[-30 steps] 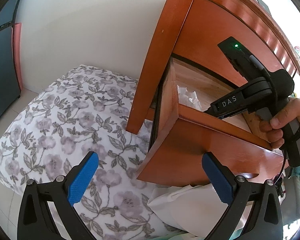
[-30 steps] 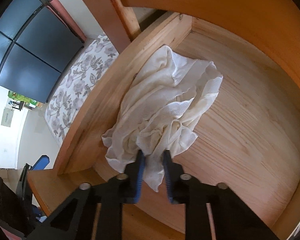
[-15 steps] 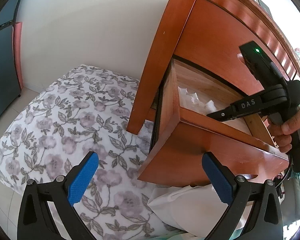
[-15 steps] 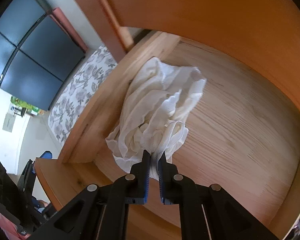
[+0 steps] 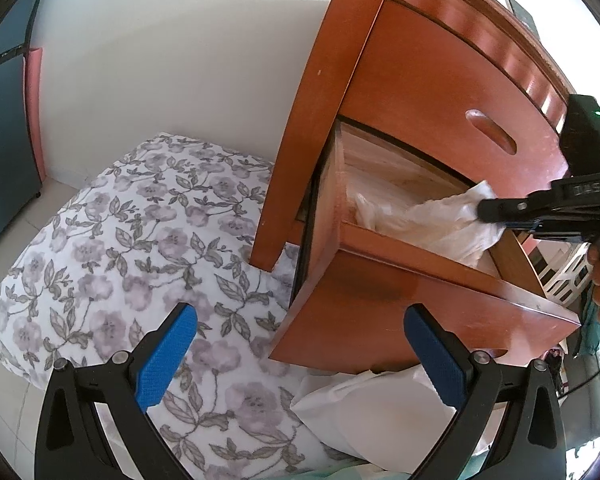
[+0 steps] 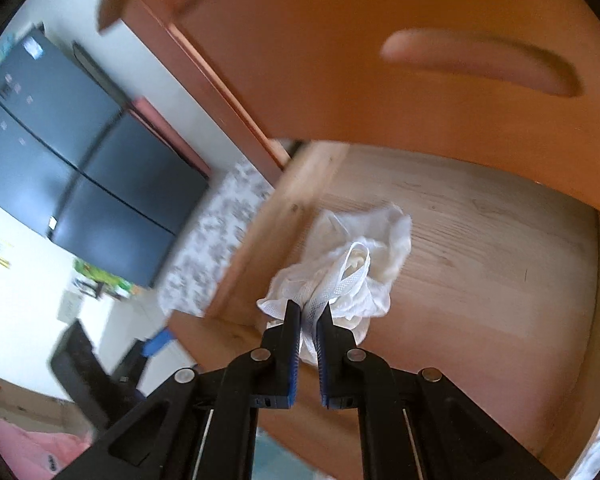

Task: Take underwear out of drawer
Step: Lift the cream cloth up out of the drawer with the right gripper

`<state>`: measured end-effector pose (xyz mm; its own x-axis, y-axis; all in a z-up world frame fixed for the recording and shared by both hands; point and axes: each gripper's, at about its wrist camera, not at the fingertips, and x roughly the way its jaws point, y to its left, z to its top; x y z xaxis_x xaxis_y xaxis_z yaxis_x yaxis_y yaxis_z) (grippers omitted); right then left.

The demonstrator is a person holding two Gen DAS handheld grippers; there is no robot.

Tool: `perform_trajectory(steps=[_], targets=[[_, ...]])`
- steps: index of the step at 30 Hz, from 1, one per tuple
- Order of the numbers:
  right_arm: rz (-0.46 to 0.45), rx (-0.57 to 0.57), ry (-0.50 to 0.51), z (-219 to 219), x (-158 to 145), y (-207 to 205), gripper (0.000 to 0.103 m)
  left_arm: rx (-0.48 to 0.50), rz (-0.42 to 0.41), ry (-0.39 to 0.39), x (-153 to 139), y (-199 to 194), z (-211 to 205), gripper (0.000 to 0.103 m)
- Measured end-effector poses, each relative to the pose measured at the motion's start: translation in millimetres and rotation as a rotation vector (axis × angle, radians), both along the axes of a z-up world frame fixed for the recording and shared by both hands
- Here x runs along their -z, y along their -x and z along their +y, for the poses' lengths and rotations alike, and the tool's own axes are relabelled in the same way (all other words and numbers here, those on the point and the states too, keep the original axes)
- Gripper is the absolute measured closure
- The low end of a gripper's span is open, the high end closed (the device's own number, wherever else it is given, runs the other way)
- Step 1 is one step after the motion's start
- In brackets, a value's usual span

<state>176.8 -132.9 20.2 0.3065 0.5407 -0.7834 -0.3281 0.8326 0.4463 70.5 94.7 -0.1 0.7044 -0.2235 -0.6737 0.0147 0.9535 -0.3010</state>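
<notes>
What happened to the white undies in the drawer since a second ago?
The right gripper pinched shut on the white underwear and pulled up and back, so the cloth now stretches up over the front edge of the open drawer, with its far end still inside. The left gripper stayed open and empty over the flowered bedding, and the drawer stayed open.

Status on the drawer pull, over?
Right gripper shut on underwear, part lifted above open drawer. Left gripper open, empty. Nothing in the way.

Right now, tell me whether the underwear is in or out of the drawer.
Partly out: the right gripper holds the underwear stretched above the drawer rim.
</notes>
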Motion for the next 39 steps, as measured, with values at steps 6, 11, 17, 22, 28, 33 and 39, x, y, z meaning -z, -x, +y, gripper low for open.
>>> perform_trajectory(steps=[6, 11, 17, 22, 28, 33, 39], targets=[[-0.021, 0.067, -0.123, -22.1, -11.3, 23.2, 0.095, 0.008, -0.023, -0.006, -11.7, 6.4, -4.8, 0.0], [-0.039, 0.111, -0.176, -37.3, -20.2, 37.5, 0.095, 0.015, -0.038, -0.013, -19.3, 12.1, -9.4, 0.0], [-0.081, 0.149, -0.22, -52.1, -32.0, 50.5, 0.095, 0.026, -0.057, -0.023, -30.1, 20.1, -13.7, 0.0], [-0.108, 0.17, -0.239, -61.6, -43.2, 62.3, 0.095, 0.03, -0.07, -0.026, -37.6, 28.6, -17.1, 0.0], [-0.177, 0.203, -0.258, -76.9, -70.2, 82.5, 0.095, 0.031, -0.079, -0.035, -47.7, 39.2, -20.5, 0.0], [-0.266, 0.226, -0.278, -90.0, -101.6, 106.9, 0.095, 0.03, -0.095, -0.039, -57.4, 48.7, -22.6, 0.0], [-0.363, 0.24, -0.285, -101.8, -136.0, 140.6, 0.095, 0.036, -0.114, -0.046, -69.4, 62.3, -26.9, 0.0]])
